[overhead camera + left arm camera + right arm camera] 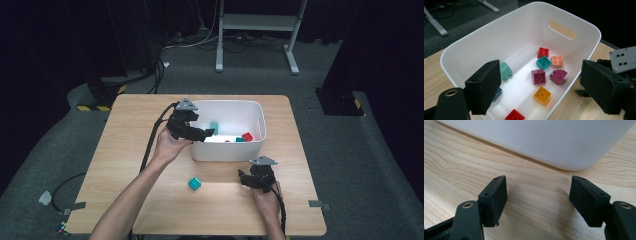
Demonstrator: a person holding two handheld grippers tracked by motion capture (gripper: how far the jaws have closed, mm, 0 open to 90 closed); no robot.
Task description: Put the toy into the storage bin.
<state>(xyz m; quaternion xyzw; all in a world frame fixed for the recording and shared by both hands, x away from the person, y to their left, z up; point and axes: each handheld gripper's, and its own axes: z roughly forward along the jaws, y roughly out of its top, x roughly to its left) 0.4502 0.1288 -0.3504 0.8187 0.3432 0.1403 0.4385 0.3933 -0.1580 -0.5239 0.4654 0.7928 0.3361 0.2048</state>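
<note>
Left gripper [210, 132] is over the near-left rim of the white bin [227, 150], jaws wide apart and holding nothing. No brick between the pads; they hang above the bin's inside.

The left gripper view looks straight down into the bin [584, 32]. Bricks lying loose on its floor: mint brick [506, 70] by the left wall, just beside the left pad; red brick [543, 52] toward the far end; teal brick [543, 62] touching a peach brick [557, 61]; two maroon bricks [538, 76] side by side in the middle; yellow brick [542, 94] nearer the camera; another red one [514, 115] at the bottom edge; a blue brick [497, 93] half hidden behind the left pad.

Right gripper [245, 178] sits low over the wooden table [130, 130], in front of the bin's near-right corner. Jaws also wide apart, nothing between them, bare wood in the gap. In the right gripper view [537, 200] the bin wall [549, 142] is close ahead; I can't tell whether the pads touch the tabletop.

One teal cube [194, 183] is out on the table, in front of the bin, between the two hands and nearer the right gripper, apart from both.
</note>
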